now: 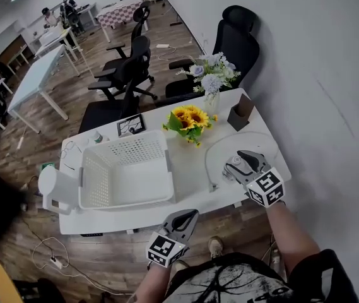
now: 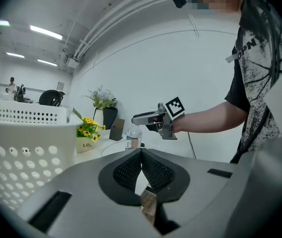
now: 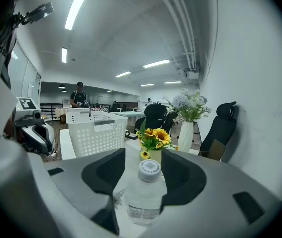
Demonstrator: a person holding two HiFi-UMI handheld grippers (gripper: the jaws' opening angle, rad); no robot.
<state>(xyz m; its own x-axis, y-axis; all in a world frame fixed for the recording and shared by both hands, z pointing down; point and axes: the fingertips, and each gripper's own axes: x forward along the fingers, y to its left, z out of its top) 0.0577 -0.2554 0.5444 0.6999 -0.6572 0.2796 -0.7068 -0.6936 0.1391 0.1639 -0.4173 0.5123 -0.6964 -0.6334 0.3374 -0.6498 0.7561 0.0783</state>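
Here, the right gripper [image 1: 240, 164] straddles a water bottle [image 3: 145, 195].

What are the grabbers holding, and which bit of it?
Nothing looks held. The left hand-held gripper is shut and empty. The right hand-held gripper has its jaws apart on either side of the water bottle, at its shoulders, not visibly squeezing it.

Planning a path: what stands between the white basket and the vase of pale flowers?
The sunflower pot stands there; the head view shows it.
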